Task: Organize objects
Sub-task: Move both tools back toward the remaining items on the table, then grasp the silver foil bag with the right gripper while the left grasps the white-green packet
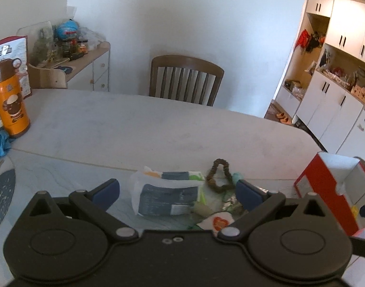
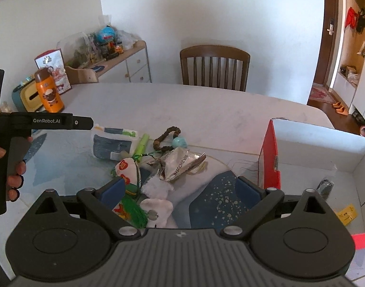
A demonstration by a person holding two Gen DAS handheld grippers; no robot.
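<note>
- Clutter is the job here: a loose heap of small things on the table [image 2: 206, 105], and an open red-and-white cardboard box [image 2: 325, 153] that looks like the place meant for them.
- Left gripper [image 1: 177, 192] has its blue pads spread wide and nothing between them. A tissue pack [image 1: 166, 197] lies in the gap just ahead, a brown bead bracelet [image 1: 218, 175] sits ahead toward its right finger, and the box [image 1: 333, 189] stands off to its right.
- Right gripper [image 2: 181, 187] is likewise spread apart and empty. A white cloth [image 2: 158, 198] and a small embroidered pouch with a green tassel [image 2: 126, 169] lie by its left finger, a crumpled silver snack wrapper [image 2: 180, 165] just ahead, and the bracelet [image 2: 164, 138] and tissue pack [image 2: 113, 143] farther ahead to the left.
- The box opens just right of the right gripper. It holds only a small dark object [image 2: 325, 186] and a yellow tag [image 2: 347, 214].
- My reading: a pick is being lined up, with most of the sorting yet to do.
- Next move likely calls for the left gripper to drop lower, straddle the tissue pack and squeeze. The pack is soft, so a centred grip would suit.
- An orange flask [image 1: 11, 102] stands well off to the left, apart from the heap.
</note>
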